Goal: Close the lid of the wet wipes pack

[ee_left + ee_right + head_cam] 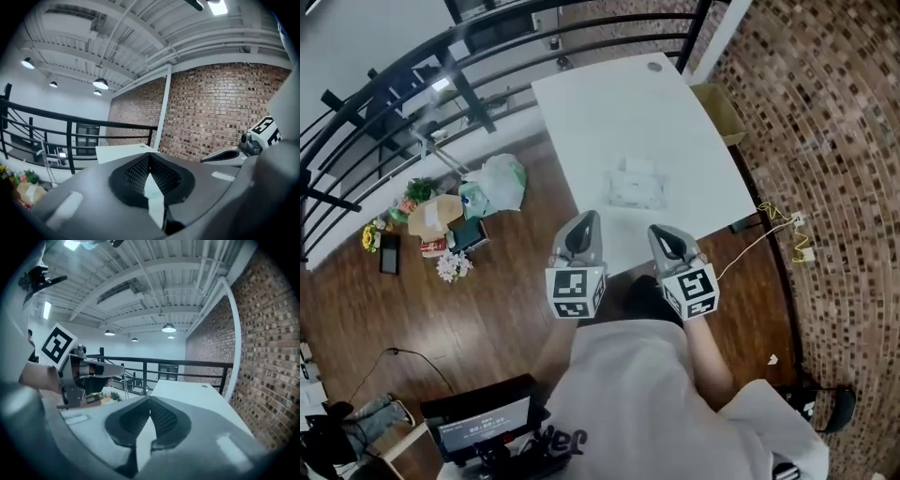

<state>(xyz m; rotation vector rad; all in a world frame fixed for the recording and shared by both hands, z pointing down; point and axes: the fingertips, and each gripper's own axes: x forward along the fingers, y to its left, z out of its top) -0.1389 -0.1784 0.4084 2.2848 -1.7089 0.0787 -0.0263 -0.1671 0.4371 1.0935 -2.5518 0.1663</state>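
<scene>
The left hand-held gripper (pixel 589 221) and the right hand-held gripper (pixel 660 232), at its three o'clock, are held side by side before the torso, both pointing toward twelve o'clock. Each has its jaws pressed together tip to tip, gripping nothing.

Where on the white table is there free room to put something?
The far half of the white table, from the wet wipes pack to the cable hole, is bare; also the strip left of the pack. The near edge is crowded by the left claw and right claw.
</scene>
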